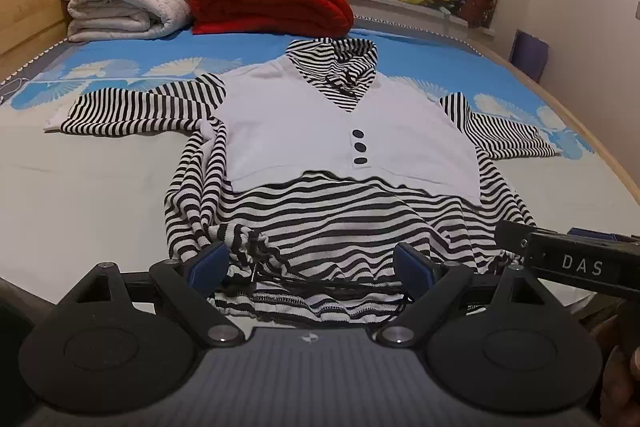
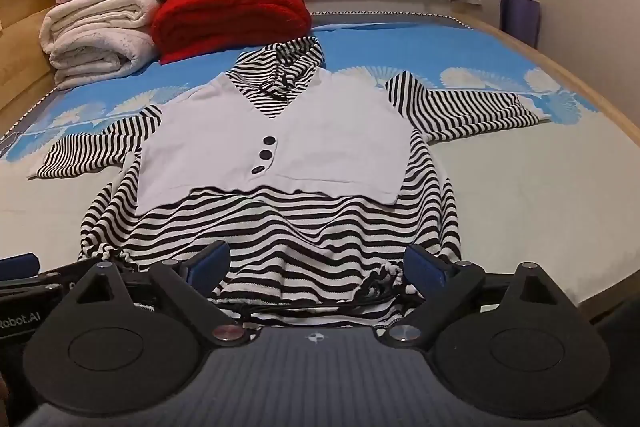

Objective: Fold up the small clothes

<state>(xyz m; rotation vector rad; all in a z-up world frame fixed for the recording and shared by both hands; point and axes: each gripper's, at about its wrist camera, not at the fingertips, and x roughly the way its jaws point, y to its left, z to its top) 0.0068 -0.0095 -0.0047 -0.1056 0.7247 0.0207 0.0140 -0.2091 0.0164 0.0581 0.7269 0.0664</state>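
Black-and-white striped hooded top with white buttoned front panel lies flat at frame centre on bed with blue-and-white patterned sheet. Long axis runs hem at bottom to hood at top; sleeves spread left and right. Left gripper wide, empty, over hem. Right gripper wide, empty, over hem.

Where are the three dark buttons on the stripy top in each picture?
Left wrist view: the three dark buttons sit right of centre, on the white front panel of the top.
Right wrist view: the buttons sit left of centre, on the same white panel.
Shared landmark: the red folded blanket lies behind the top's striped hood in both.
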